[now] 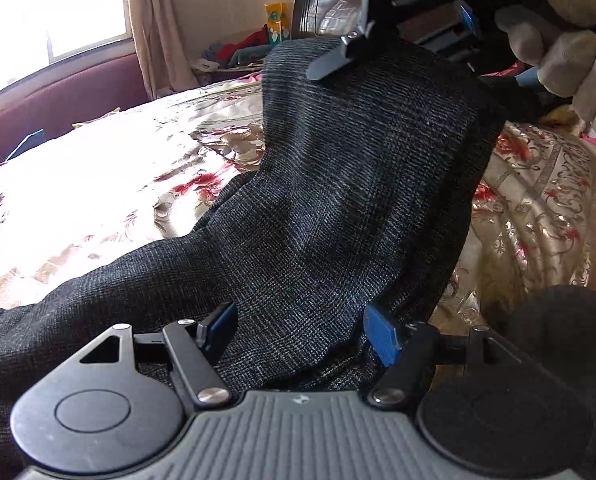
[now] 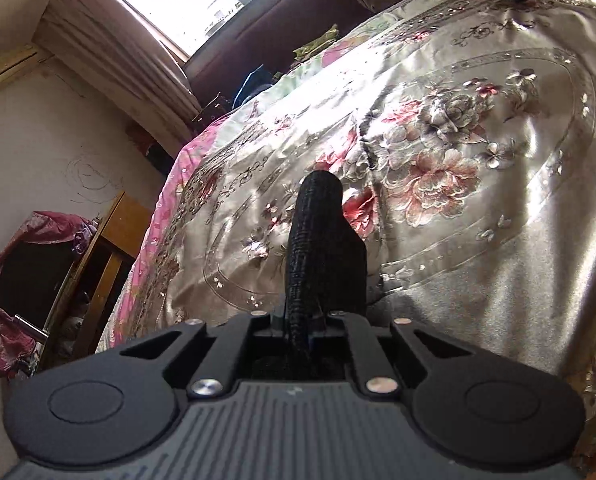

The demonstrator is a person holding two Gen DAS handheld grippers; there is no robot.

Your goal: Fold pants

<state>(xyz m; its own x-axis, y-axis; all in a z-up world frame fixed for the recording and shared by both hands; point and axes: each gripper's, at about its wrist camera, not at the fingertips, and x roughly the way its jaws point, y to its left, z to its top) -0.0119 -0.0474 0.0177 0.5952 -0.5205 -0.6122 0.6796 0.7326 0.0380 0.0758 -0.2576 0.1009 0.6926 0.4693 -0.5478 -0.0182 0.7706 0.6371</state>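
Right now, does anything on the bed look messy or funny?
The dark pants aren't lying flat. One end hangs in the air, pinched in the right gripper, and the cloth sags down to the flowered bedspread. The left gripper stands open over the low part. Nothing looks torn or spilled.

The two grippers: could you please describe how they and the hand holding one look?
Both grippers, left and right, are black with ribbed grey bodies, round side discs and silver screws. Blue pads line the jaws. The hand wears a pale fuzzy glove.
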